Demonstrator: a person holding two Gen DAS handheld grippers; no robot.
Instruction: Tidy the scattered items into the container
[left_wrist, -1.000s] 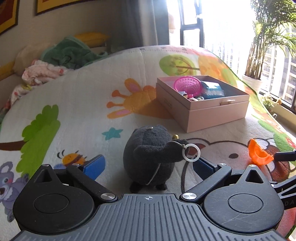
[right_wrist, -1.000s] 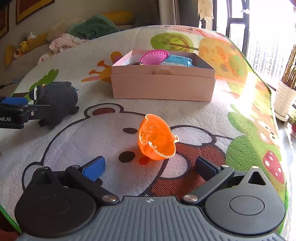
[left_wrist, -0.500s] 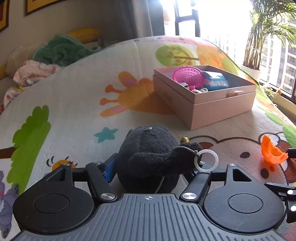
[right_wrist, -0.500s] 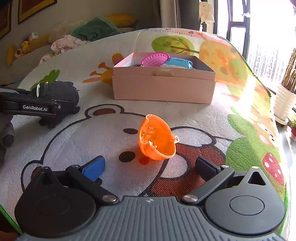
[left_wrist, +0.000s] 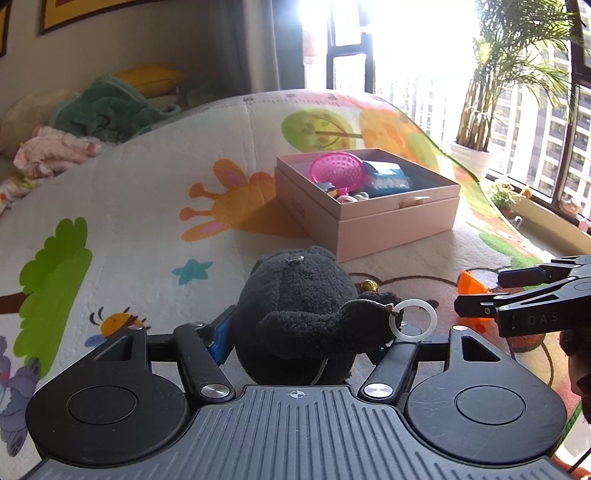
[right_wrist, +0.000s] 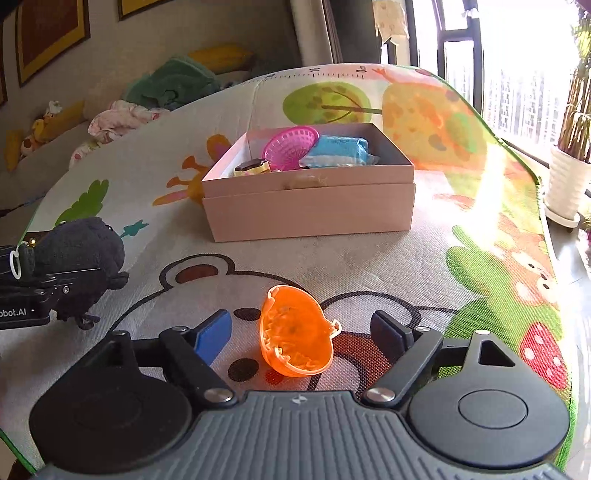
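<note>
Black plush filled the gap between the left gripper's fingers: the stuffed toy sat on the play mat with a finger against each flank, so the jaws looked closed on it, though whether the squeeze was firm enough to lift I could not tell. A white ring hung from the toy on the side nearer the orange cup, clear of the fingers, which suggested the grip had been taken across the soft body and not on the dangling loop. The pink box stood farther off on the mat, beyond both toys, its top open; a pink basket and a blue packet lay inside, leaving some room toward its near wall. The orange cup lay tipped on its side on the mat, nearer than the box, its mouth turned toward the stuffed toy. The right gripper had its fingers spread wide, one on each side of the cup and not touching it, a stance that seemed meant for pinching the thin plastic across its width. Both toys were outside the box, so the tidying was judged unfinished; each would need raising above the box wall before release.
</note>
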